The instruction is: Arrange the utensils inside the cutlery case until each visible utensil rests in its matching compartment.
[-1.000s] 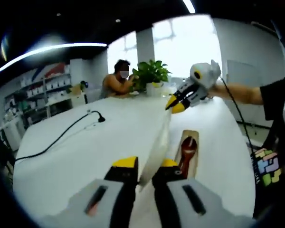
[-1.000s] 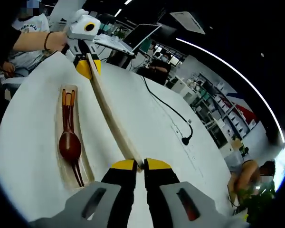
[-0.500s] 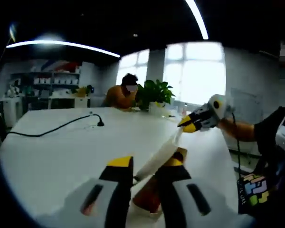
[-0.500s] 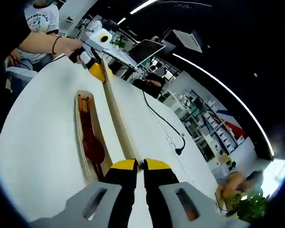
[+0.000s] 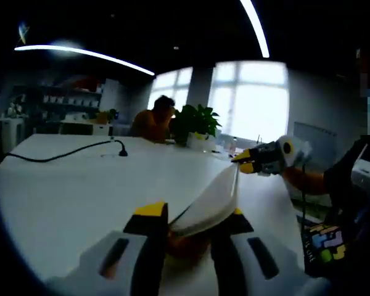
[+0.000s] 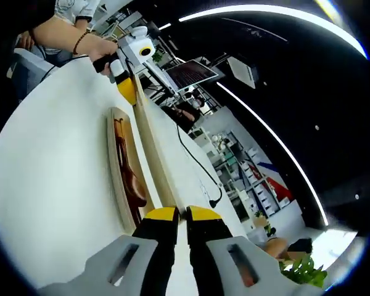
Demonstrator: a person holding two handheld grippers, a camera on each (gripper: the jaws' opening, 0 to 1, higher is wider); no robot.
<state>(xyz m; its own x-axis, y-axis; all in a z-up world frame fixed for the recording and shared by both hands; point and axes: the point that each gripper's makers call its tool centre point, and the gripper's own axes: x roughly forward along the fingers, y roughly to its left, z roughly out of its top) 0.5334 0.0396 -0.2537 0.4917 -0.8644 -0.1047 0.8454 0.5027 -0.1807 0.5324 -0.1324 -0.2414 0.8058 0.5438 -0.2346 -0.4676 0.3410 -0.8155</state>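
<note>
A long white cutlery case lid (image 5: 213, 198) hangs just above the table, held at both ends. My left gripper (image 5: 191, 213) is shut on its near end, and my right gripper (image 5: 242, 163) pinches the far end. From the right gripper view the lid (image 6: 153, 151) runs from my right gripper (image 6: 182, 214), shut on it, up to the left gripper (image 6: 127, 92). Beside the lid lies the open case base (image 6: 118, 161) with a brown spoon (image 6: 135, 183) and chopsticks inside. In the left gripper view the base (image 5: 186, 245) is a blurred brown patch under the lid.
A white table (image 5: 68, 191) carries a black cable with a plug (image 5: 80, 151), seen too as the cable (image 6: 197, 163). A potted plant (image 5: 194, 120) and a seated person (image 5: 153, 120) are at the far end. Shelving (image 6: 234, 154) stands behind.
Both views have dropped closer to the tabletop. The lid has turned from edge-on towards flat and now covers most of the case base in the left gripper view.
</note>
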